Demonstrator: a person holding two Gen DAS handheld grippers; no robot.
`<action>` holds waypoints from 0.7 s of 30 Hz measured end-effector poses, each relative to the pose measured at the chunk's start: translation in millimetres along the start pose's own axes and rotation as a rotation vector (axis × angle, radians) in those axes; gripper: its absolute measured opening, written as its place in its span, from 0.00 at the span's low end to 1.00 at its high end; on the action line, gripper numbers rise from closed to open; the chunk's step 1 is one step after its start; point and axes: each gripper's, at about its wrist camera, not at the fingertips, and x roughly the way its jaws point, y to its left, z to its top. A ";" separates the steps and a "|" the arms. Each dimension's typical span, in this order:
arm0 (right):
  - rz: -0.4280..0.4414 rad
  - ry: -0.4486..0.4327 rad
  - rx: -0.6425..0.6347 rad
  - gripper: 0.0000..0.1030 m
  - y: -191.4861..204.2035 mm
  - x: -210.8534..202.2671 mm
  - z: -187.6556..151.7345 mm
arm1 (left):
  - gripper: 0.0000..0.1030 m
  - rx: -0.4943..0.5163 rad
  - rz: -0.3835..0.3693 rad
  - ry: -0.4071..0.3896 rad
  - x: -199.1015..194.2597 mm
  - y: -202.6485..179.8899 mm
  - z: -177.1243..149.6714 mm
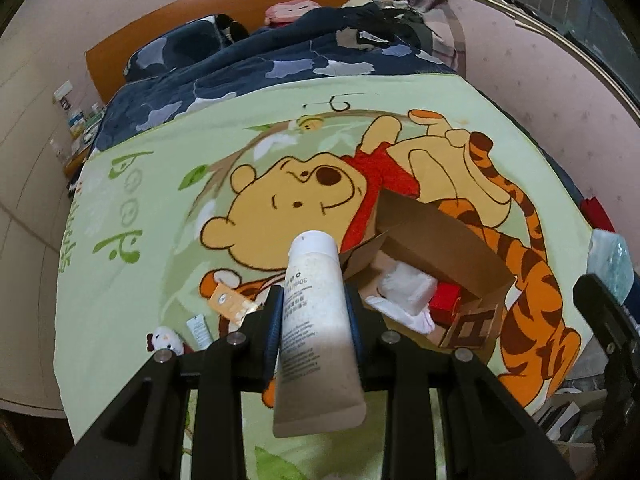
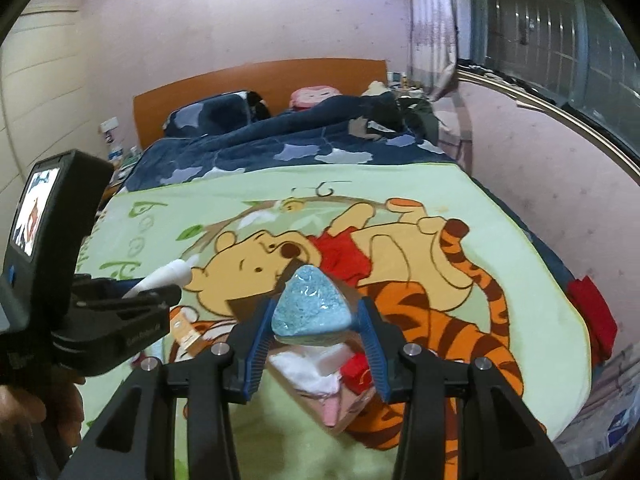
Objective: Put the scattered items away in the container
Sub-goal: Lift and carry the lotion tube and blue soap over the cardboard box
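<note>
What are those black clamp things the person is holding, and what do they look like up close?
Two handheld grippers. Each, the left gripper and the right gripper, has a matte black plastic frame with angular cut-outs and round silver bolt heads. The two fingers carry ribbed blue pads. From the right wrist view, the left one has a chunky black body with a small lit screen on its back.

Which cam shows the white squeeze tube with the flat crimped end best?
Left wrist. The white squeeze tube runs up the frame's centre, clamped between the left gripper pads, showing cap, printed text and crimped end. The right wrist view catches only its cap end, side-on, poking out of that gripper at the left.
</note>
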 end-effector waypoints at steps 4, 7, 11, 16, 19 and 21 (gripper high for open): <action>-0.008 0.002 0.026 0.42 -16.7 8.7 8.0 | 0.29 0.038 0.009 -0.001 4.8 -18.6 11.8; -0.011 0.000 0.039 0.42 -25.3 12.8 11.9 | 0.29 0.061 0.007 -0.004 7.4 -29.5 19.5; -0.022 -0.004 0.051 0.42 -33.3 16.1 13.5 | 0.29 0.088 0.005 -0.009 11.4 -40.7 25.5; -0.037 0.003 0.074 0.42 -43.3 20.1 9.9 | 0.29 0.115 -0.007 0.006 21.2 -51.4 28.0; -0.039 0.015 0.083 0.42 -45.0 22.1 6.2 | 0.29 0.126 -0.007 0.015 26.8 -54.0 28.2; -0.037 0.024 0.086 0.42 -45.4 23.9 4.2 | 0.29 0.130 -0.006 0.023 30.4 -55.3 28.3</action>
